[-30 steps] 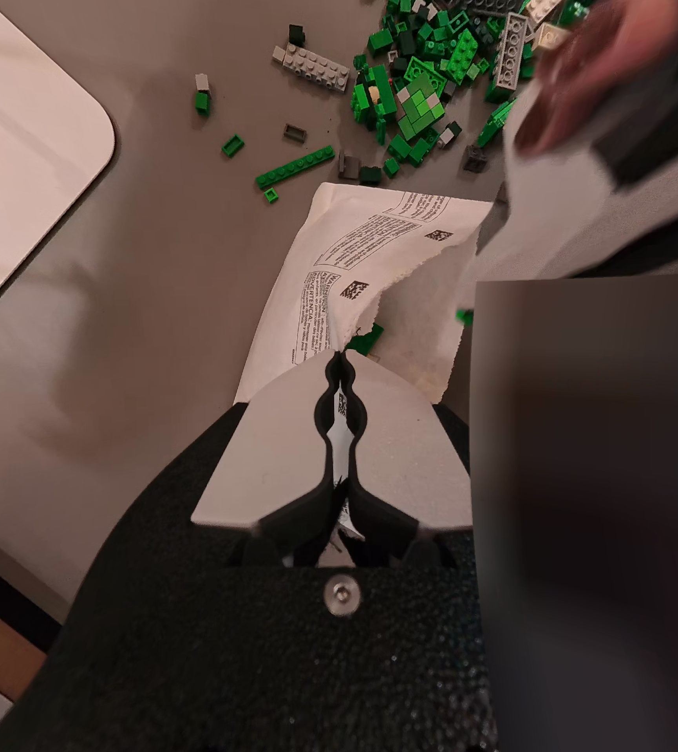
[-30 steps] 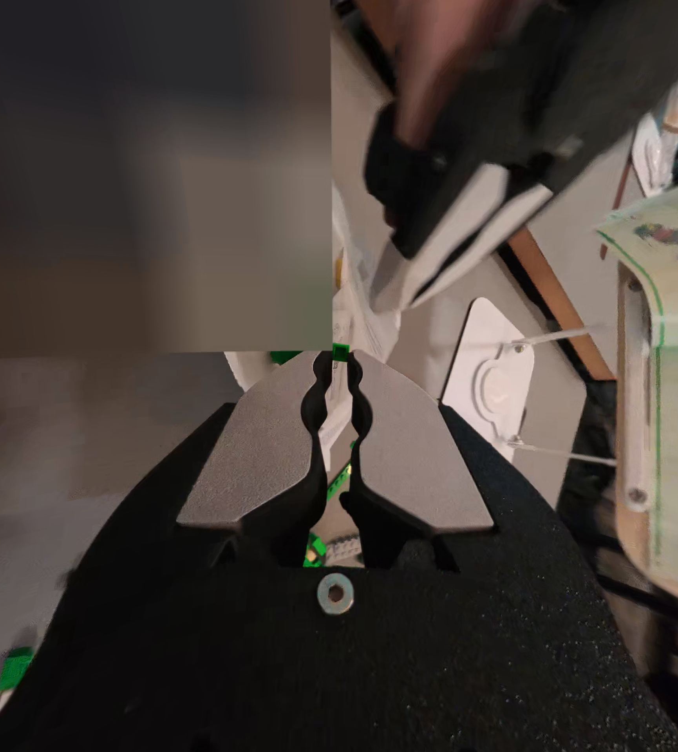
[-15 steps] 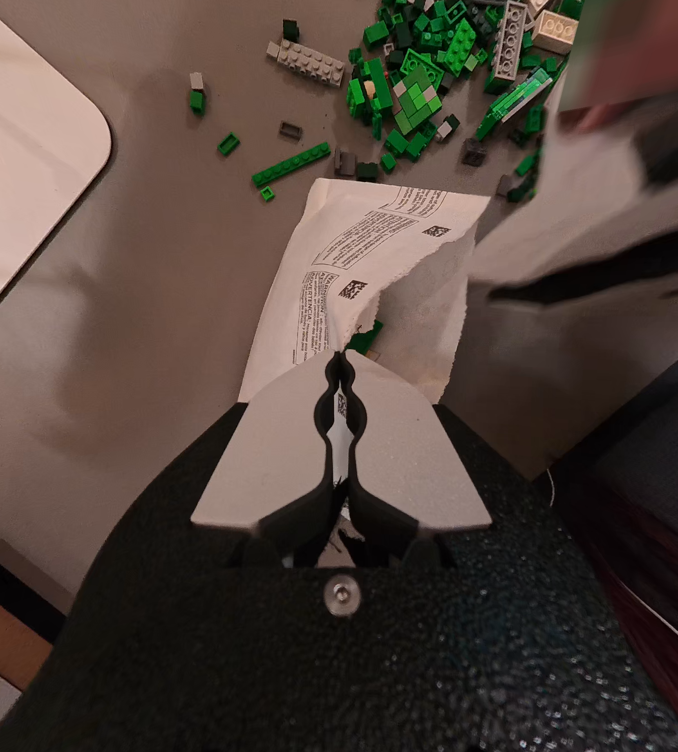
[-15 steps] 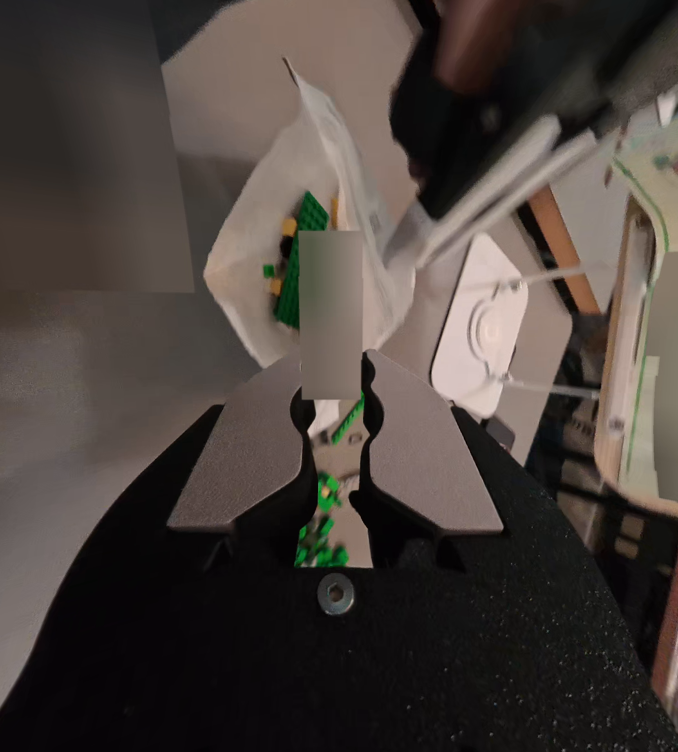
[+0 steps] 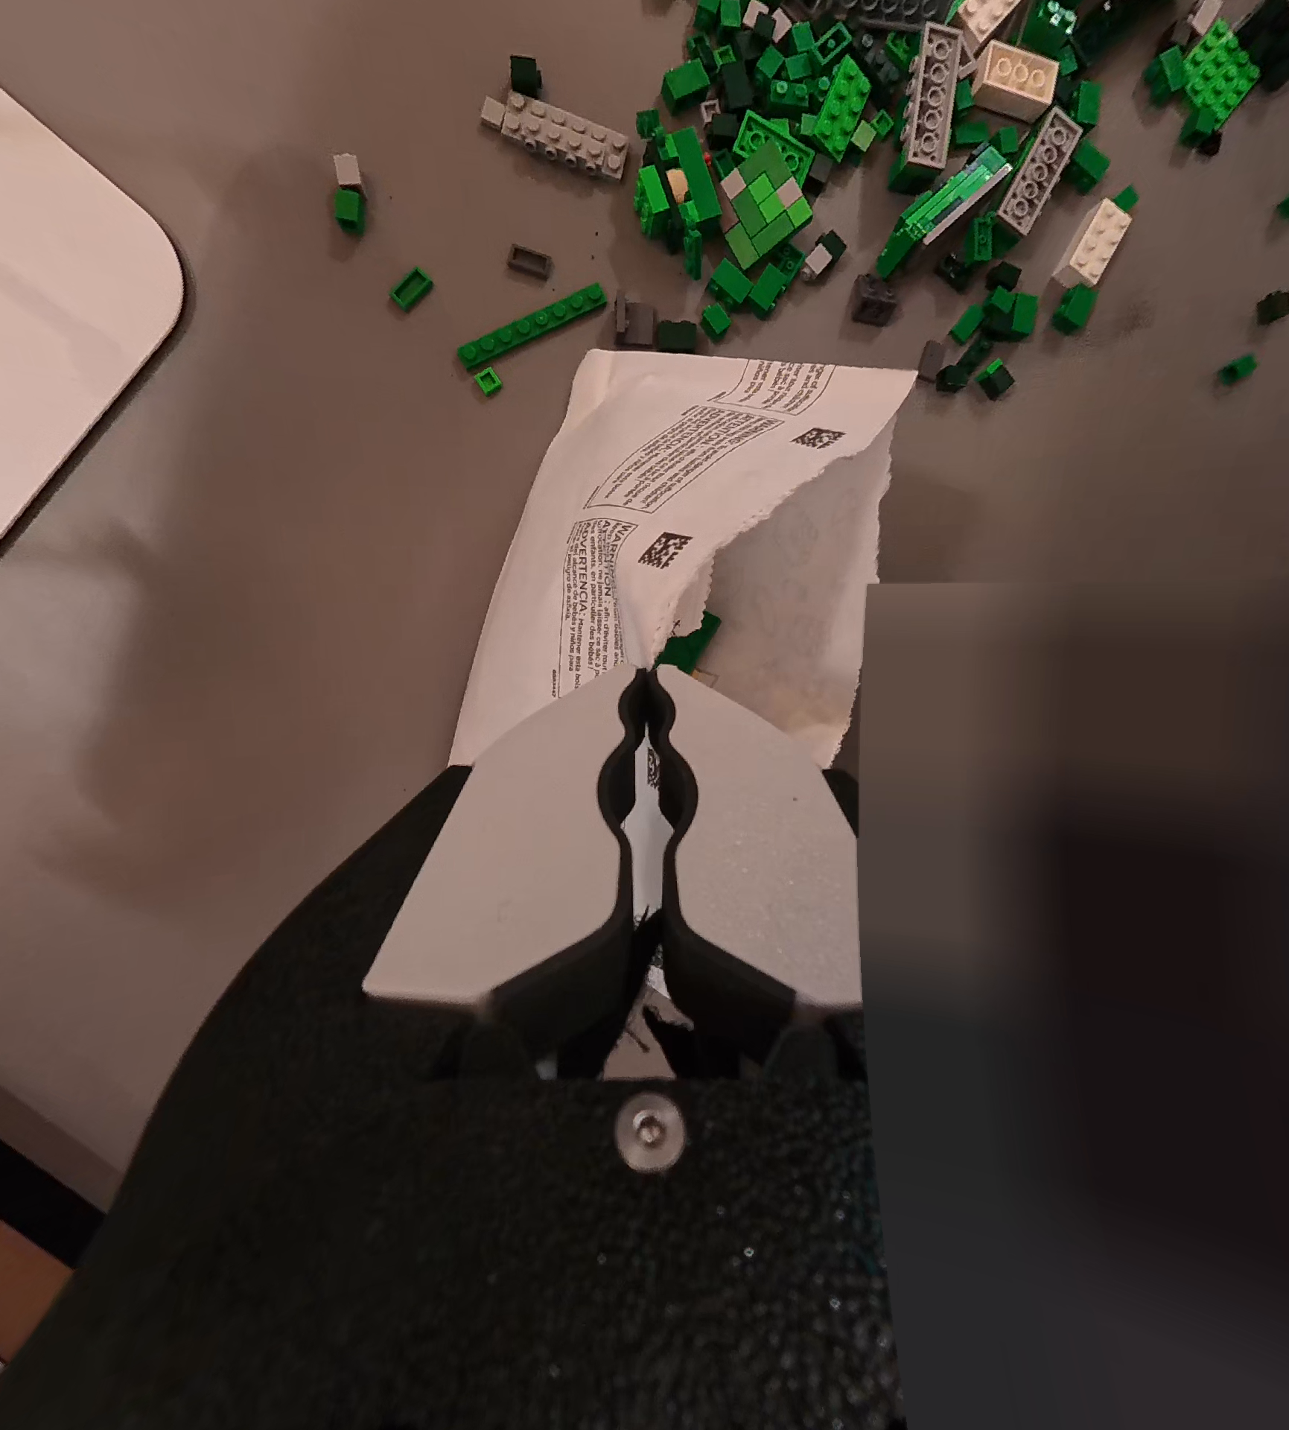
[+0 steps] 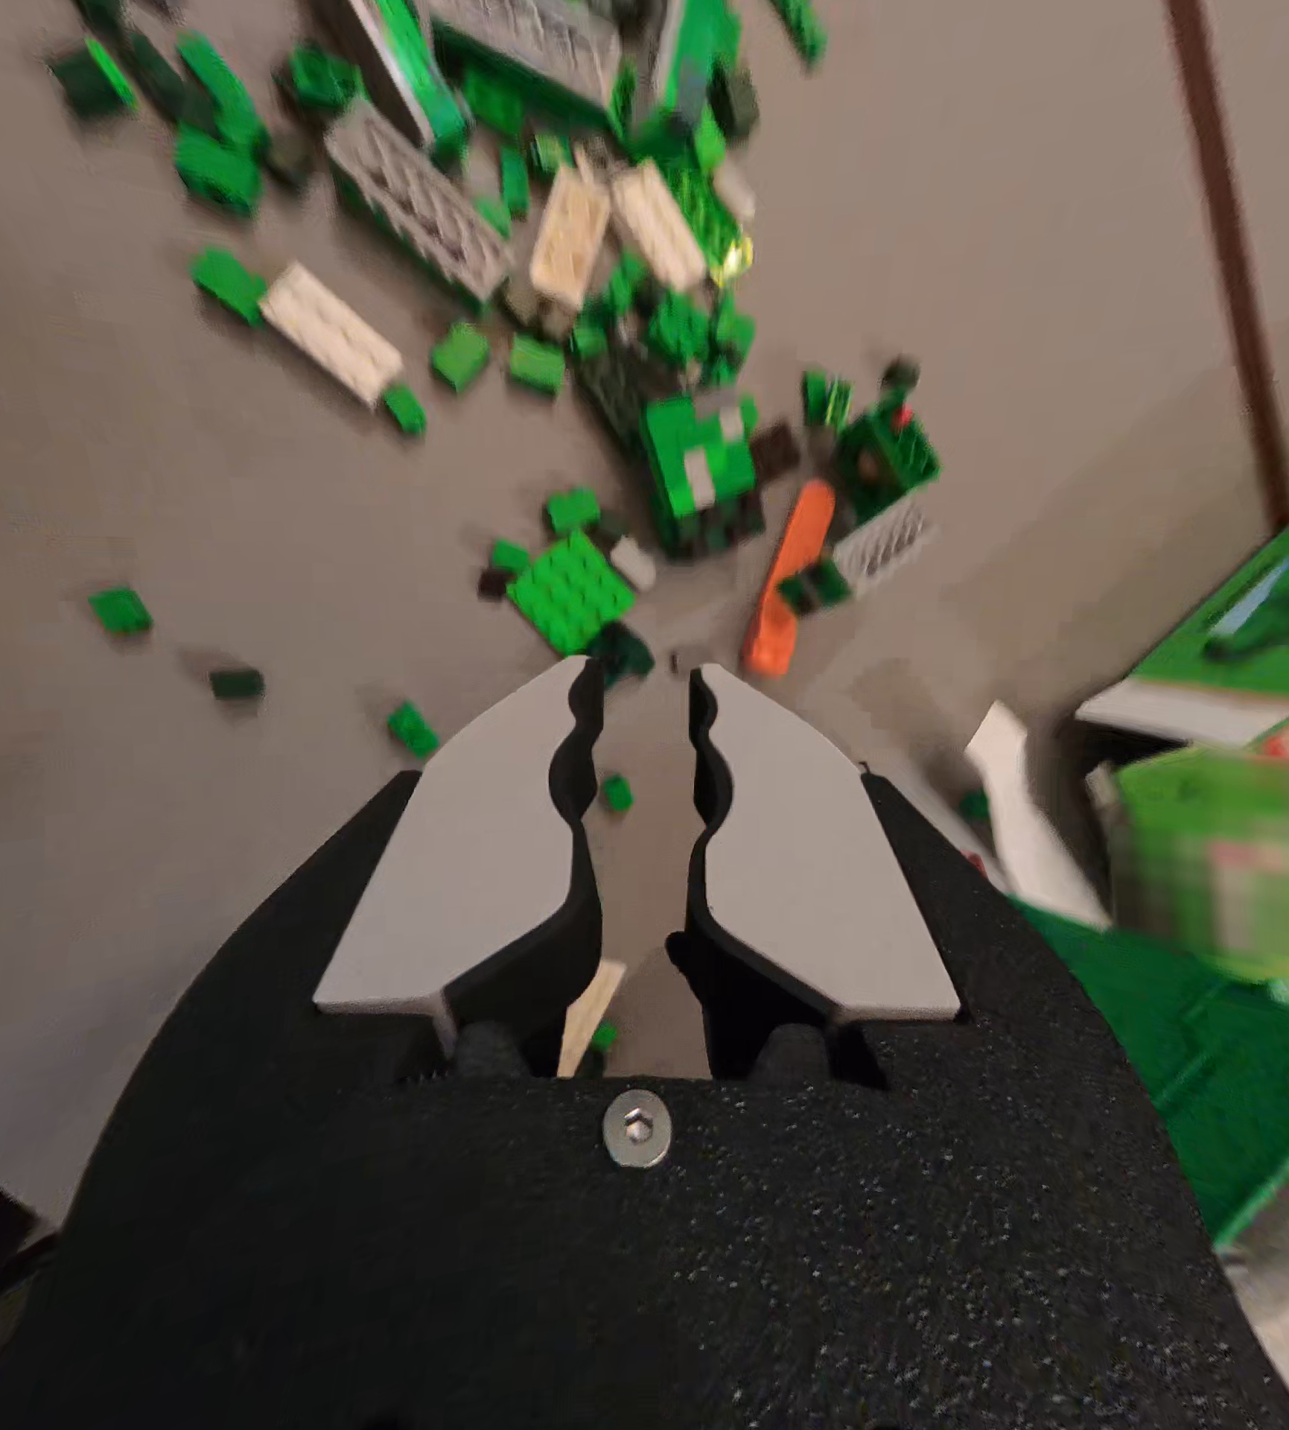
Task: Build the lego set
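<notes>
My left gripper (image 5: 647, 677) is shut on the torn edge of a white paper bag (image 5: 672, 495) and holds it over the grey table. The bag is ripped open and a green piece (image 5: 691, 644) shows inside the tear. A heap of green, grey and cream bricks (image 5: 858, 155) lies on the table beyond the bag. My right gripper (image 6: 642, 672) is open and empty above the same heap (image 6: 587, 309), which is blurred in the right wrist view. A green square plate (image 6: 570, 590) and an orange brick separator (image 6: 788, 580) lie just past its fingertips.
A white rounded pad (image 5: 30, 309) lies at the left of the table. A long green plate (image 5: 533, 323) and a grey plate (image 5: 556, 138) lie apart from the heap. A green box (image 6: 1229, 812) and a green booklet (image 6: 1167, 1068) sit at the right. One gripper's finger ends stand about 40 cm off the other's. My right gripper is the nearer one to the green square plate (image 6: 570, 590): about 7 cm, against 40 cm.
My right gripper has swung away from the bag and now points down at the brick heap, its jaws wider apart. My left gripper still holds the bag in the same place.
</notes>
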Available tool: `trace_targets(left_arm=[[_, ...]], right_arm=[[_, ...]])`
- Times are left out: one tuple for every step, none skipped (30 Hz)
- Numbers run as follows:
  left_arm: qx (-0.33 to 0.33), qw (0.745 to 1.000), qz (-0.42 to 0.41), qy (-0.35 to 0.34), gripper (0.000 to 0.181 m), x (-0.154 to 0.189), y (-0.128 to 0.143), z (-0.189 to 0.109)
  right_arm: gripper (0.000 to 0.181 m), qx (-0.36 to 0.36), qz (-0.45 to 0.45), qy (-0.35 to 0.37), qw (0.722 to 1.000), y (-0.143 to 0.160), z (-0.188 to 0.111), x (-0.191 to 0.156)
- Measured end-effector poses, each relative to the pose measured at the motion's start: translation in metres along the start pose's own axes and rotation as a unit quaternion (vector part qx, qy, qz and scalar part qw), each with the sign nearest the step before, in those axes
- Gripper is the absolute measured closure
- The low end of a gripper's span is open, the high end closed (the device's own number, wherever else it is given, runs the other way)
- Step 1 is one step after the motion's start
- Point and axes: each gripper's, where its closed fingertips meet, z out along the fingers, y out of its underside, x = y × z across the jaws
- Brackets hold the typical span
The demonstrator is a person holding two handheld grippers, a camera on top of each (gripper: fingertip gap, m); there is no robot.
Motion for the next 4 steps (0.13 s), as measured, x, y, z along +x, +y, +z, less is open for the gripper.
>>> trace_targets(left_arm=[[0.0, 1.0, 0.0, 0.0, 0.181, 0.0, 0.0, 0.0], [-0.001, 1.0, 0.0, 0.0, 0.181, 0.0, 0.0, 0.0], [-0.001, 1.0, 0.001, 0.0, 0.181, 0.0, 0.0, 0.0], [-0.001, 1.0, 0.001, 0.0, 0.181, 0.0, 0.0, 0.0]], right_arm=[[0.16, -0.01, 0.014, -0.004, 1.0, 0.013, 0.002, -0.002], [0.161, -0.017, 0.024, -0.006, 1.0, 0.022, 0.004, -0.005], [0.161, -0.021, 0.031, -0.01, 0.999, 0.03, 0.005, -0.008], [0.162, -0.022, 0.038, -0.013, 0.999, 0.035, 0.007, -0.012]])
